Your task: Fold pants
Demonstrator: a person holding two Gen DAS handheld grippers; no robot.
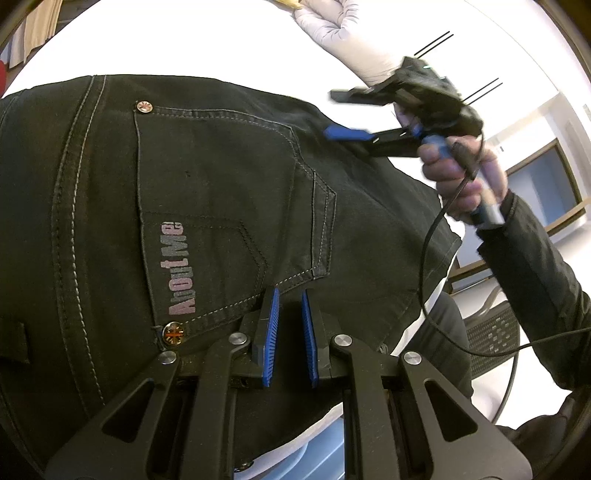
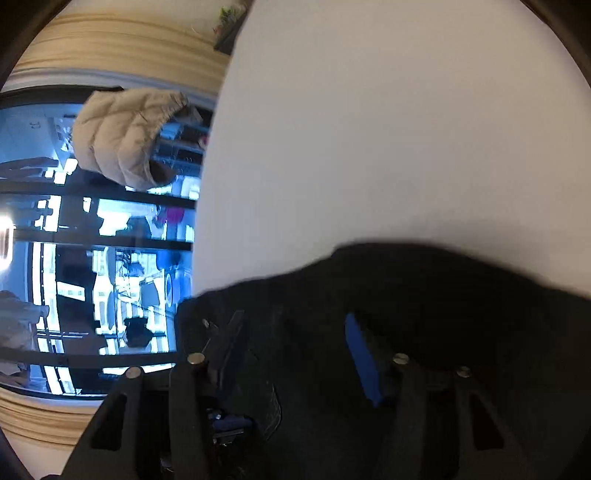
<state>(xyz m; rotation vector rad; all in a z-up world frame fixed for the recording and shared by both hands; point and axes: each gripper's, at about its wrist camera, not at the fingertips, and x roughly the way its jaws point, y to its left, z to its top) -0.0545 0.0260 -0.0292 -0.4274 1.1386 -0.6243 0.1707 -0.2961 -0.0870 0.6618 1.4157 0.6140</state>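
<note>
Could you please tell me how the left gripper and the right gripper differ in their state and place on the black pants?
The left black gripper has its jaws nearly together, seemingly pinching the black denim pants below the back pocket; the right black gripper holds its jaws wide apart, clamping nothing. The left is at the pants' near edge, the right at the far edge. Both have blue pads.

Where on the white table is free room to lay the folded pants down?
Bare white table lies beyond the far edge of the pants, stretching to the pale jacket at the far side. The near part is crowded: the pants cover it, with the left gripper and right gripper there.
</note>
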